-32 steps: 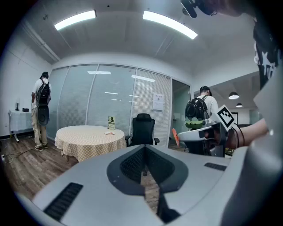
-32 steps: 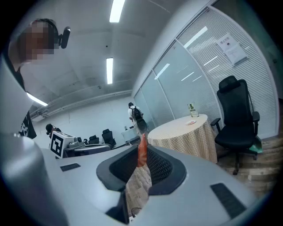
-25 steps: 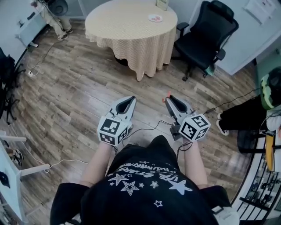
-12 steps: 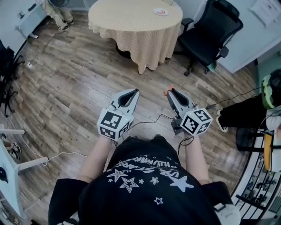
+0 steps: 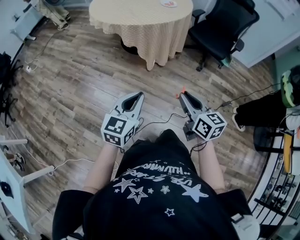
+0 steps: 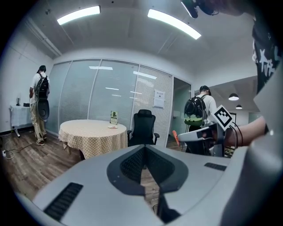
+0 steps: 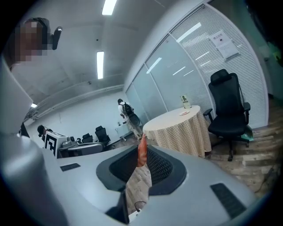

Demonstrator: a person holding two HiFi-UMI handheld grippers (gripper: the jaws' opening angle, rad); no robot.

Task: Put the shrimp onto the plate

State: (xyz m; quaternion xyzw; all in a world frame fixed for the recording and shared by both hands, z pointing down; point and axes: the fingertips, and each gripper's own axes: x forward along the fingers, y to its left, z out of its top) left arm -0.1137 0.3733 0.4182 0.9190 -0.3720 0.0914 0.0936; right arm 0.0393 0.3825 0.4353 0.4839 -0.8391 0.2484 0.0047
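An orange shrimp (image 7: 142, 150) stands pinched upright between the jaw tips of my right gripper (image 7: 141, 160), which is shut on it. The shrimp's orange tip (image 5: 180, 95) shows at that gripper (image 5: 183, 97) in the head view. My left gripper (image 5: 135, 97) is level with it to the left, shut and empty, its tips meeting (image 6: 143, 148). Both hang over the wood floor, well short of the round table (image 5: 140, 21) with a checked cloth. A small white plate (image 5: 168, 3) lies at the table's far right; it also shows as the plate (image 7: 184, 113) and the plate (image 6: 112, 127).
A black office chair (image 5: 224, 28) stands right of the table. Cables (image 5: 157, 125) trail across the floor under the grippers. A person with a backpack (image 6: 201, 108) stands to the right, another person (image 6: 39, 99) at the far left wall. White equipment (image 5: 28, 21) sits at left.
The table has slid toward the top edge of the head view and the plate is now cut by it. Both grippers keep their pose; the shrimp stays held.
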